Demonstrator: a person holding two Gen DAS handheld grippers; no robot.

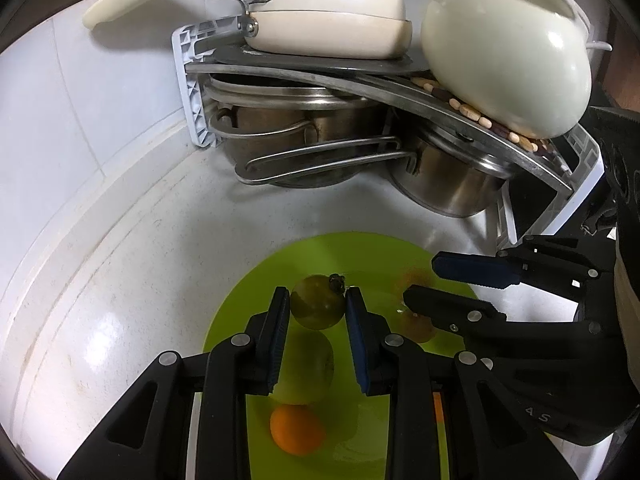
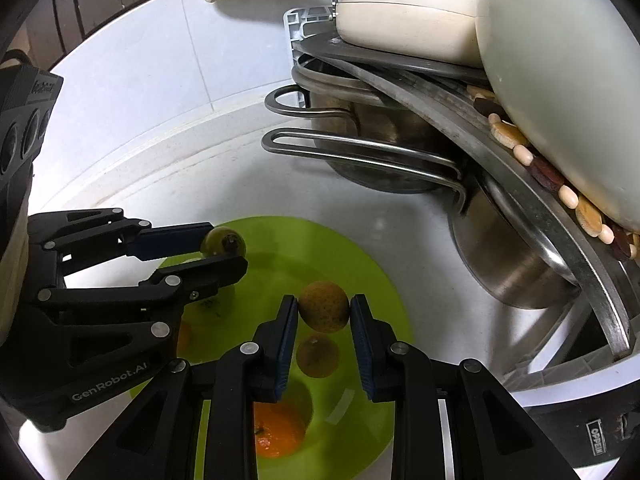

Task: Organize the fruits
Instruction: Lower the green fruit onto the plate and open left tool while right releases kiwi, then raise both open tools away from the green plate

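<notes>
The left gripper (image 1: pixel 318 300) pinches a green fruit (image 1: pixel 316 302) between its pads, above the green plate (image 1: pixel 248 300). The right gripper (image 2: pixel 324 310) clamps a brownish orange fruit (image 2: pixel 324 306) over the same plate, where a bright orange (image 2: pixel 276 432) lies near the steel pots (image 2: pixel 516 264).

both wrist views close above, angled steeply down along own fingers onto green plate (image 1: pixel 248 280) (image 2: pixel 384 280). left view from plate's left, right view from right. shared: plate, pot rack (image 1: pixel 192 92) (image 2: pixel 294 24), each other's gripper.
</notes>
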